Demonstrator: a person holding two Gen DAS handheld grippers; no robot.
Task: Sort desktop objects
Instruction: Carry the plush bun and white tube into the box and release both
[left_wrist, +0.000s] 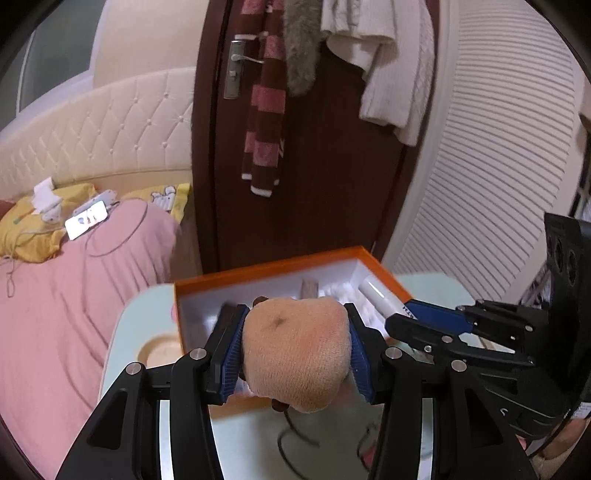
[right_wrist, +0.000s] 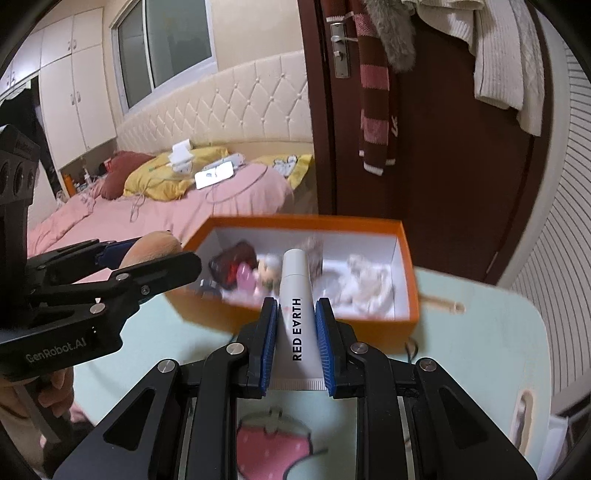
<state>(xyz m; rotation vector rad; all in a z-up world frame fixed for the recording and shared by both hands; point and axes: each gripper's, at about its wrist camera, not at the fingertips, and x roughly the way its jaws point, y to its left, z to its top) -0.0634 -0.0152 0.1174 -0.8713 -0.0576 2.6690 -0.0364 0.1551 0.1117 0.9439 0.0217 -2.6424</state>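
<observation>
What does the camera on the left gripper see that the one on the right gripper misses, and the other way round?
Only the left wrist view shows the left gripper from behind, its pads pressing a tan plush toy from both sides.

Only the right wrist view shows the tube's lettering, RED EARTH, on the white tube clamped in the right gripper, plus a strawberry picture on the table and the window.

Both show the orange box, the pale green table, the pink bed and the brown door.
</observation>
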